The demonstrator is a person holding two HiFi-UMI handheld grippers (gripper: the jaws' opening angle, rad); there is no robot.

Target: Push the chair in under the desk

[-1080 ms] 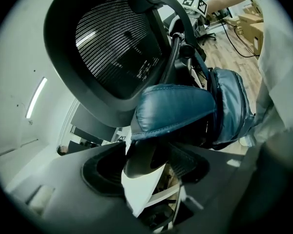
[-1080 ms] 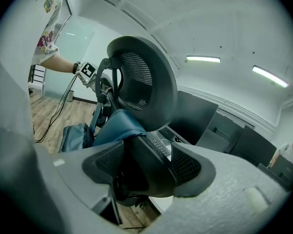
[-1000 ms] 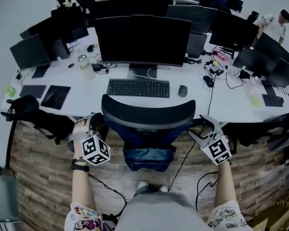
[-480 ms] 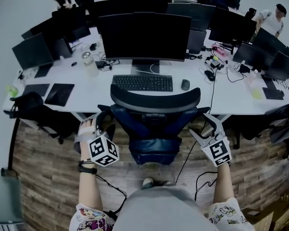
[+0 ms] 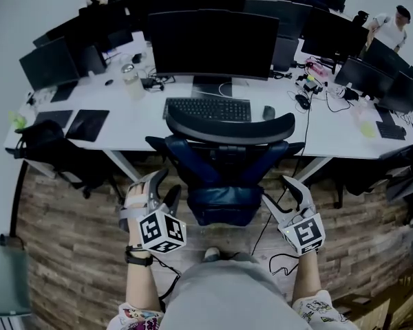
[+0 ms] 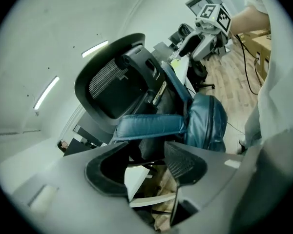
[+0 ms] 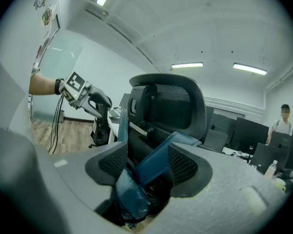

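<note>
Head view: where's the chair (image 5: 227, 128)?
— Dead ahead, midway between both, backrest at the worktop (image 5: 134, 126) edge. Spread: left hand-held gripper (image 5: 164, 184) and right hand-held gripper (image 5: 279, 192), jaws just been closing, pinching nothing.

A black keyboard (image 5: 208, 108) lies before a wide dark monitor (image 5: 213, 43), a mouse (image 5: 268, 113) just right of it. 1 person (image 5: 392, 29) stands far right. Wood planks cover the floor (image 5: 69, 239).

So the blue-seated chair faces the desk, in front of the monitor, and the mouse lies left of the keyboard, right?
Not quite. The head view shows the mouse lying right of the keyboard, not left. The rest stands: the blue-seated chair faces the desk, in front of the monitor.
</note>
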